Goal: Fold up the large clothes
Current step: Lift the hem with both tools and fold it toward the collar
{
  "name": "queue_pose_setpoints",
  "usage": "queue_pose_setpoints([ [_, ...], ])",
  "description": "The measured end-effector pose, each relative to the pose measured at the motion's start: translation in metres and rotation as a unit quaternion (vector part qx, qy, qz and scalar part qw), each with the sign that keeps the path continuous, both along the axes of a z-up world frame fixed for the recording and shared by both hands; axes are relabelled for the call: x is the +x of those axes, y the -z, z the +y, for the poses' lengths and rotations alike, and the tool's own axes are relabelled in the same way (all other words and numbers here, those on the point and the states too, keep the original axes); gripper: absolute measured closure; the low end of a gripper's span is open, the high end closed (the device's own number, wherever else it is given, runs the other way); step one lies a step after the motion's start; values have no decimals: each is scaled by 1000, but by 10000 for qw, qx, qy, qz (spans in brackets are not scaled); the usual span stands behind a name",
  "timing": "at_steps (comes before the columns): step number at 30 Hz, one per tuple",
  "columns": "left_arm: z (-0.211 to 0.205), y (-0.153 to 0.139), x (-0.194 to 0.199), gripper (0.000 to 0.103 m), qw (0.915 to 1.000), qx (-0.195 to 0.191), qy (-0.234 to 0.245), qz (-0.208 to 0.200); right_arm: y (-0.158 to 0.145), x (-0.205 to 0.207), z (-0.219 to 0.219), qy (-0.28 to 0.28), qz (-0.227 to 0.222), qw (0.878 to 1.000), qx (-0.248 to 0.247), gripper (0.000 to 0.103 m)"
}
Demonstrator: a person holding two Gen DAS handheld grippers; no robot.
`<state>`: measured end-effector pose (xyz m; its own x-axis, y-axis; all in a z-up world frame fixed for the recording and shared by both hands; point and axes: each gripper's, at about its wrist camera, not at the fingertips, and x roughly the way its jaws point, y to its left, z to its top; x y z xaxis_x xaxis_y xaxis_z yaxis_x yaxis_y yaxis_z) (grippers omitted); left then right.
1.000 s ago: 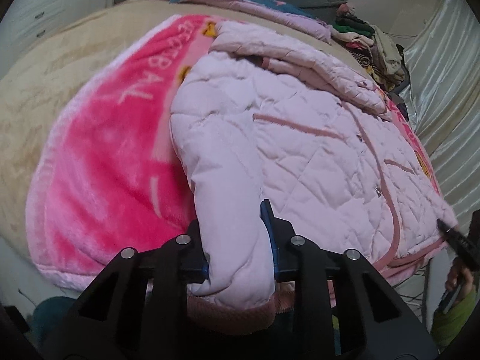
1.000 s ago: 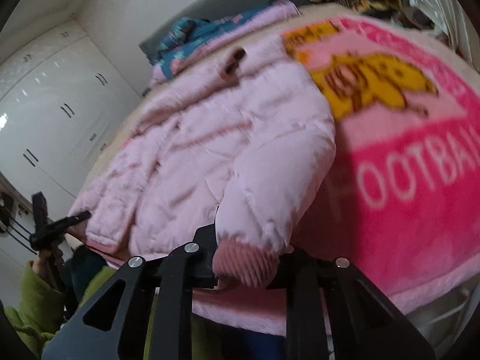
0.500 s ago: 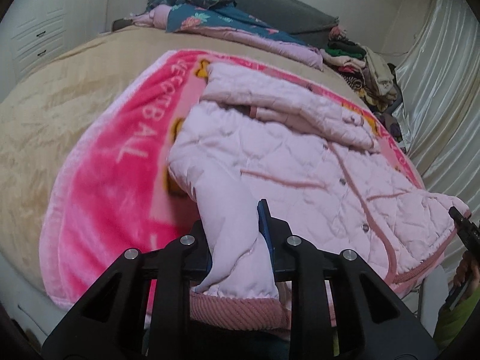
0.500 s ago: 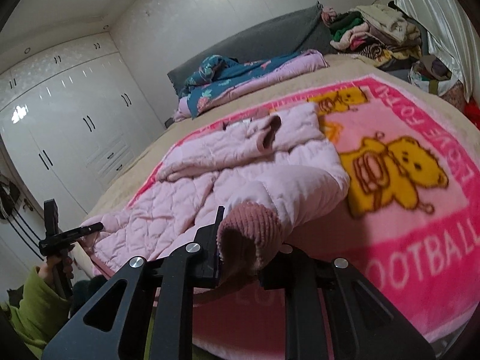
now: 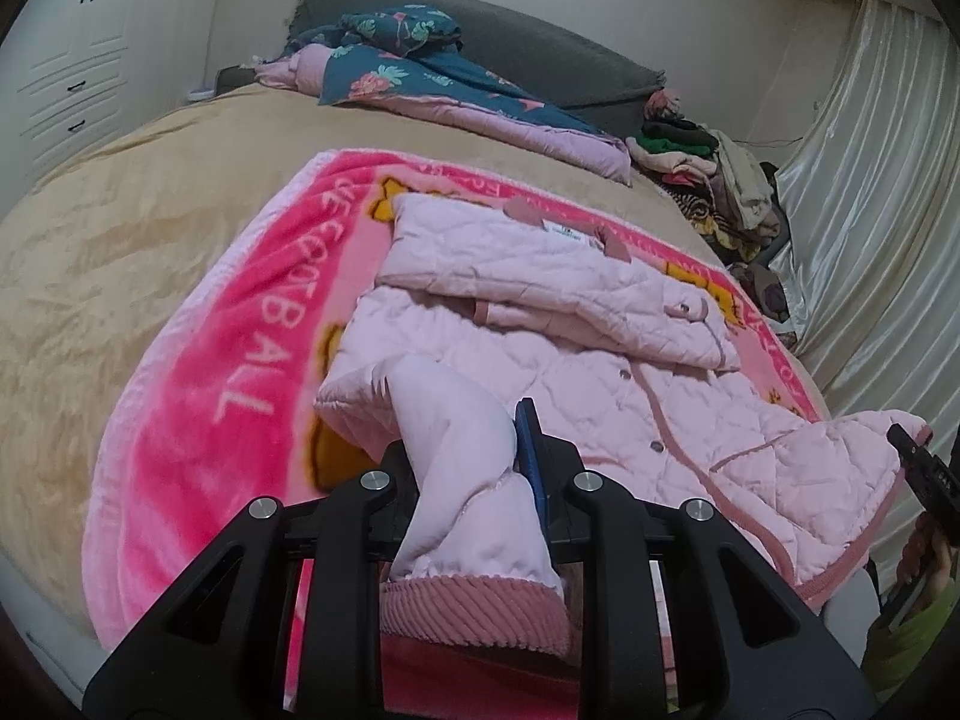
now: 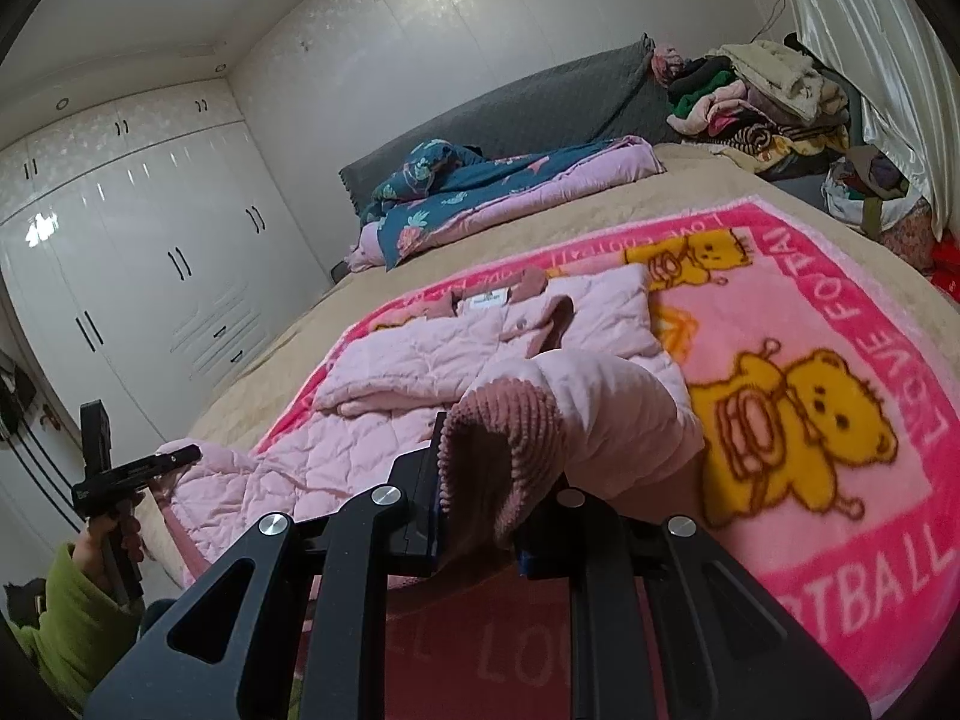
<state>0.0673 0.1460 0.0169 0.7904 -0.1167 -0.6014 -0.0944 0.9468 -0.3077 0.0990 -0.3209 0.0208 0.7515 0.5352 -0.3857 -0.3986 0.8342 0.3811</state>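
A pale pink quilted jacket [image 5: 600, 360] lies open on a pink bear blanket [image 5: 198, 408] on the bed; it also shows in the right wrist view [image 6: 408, 372]. My left gripper [image 5: 474, 468] is shut on one sleeve near its ribbed cuff [image 5: 474, 618] and holds it above the blanket. My right gripper [image 6: 480, 510] is shut on the other sleeve at its ribbed cuff [image 6: 510, 438], also lifted. The jacket's hem hangs at the bed's near edge. Each view shows the other gripper at its margin.
A teal and lilac quilt [image 5: 432, 84] lies by the grey headboard [image 6: 540, 108]. A pile of clothes [image 6: 756, 96] sits at the bed's far corner by the curtain [image 5: 870, 210]. White wardrobes [image 6: 138, 276] line the wall. Tan bedspread [image 5: 120, 228] surrounds the blanket.
Both grippers have drawn back and lifted with the sleeves held, so the views now look flatter across the bed. The jacket body has stayed on the blanket.
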Motion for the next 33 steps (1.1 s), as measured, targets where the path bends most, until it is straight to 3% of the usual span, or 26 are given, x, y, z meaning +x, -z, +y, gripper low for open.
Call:
queue_pose_setpoints([
  [15, -2, -33, 23, 87, 9992, 301, 69, -241, -31, 25, 3, 161, -239, 9995, -98, 87],
  [33, 1, -47, 66, 87, 9975, 620, -76, -331, -47, 73, 3, 345, -238, 9991, 52, 87],
])
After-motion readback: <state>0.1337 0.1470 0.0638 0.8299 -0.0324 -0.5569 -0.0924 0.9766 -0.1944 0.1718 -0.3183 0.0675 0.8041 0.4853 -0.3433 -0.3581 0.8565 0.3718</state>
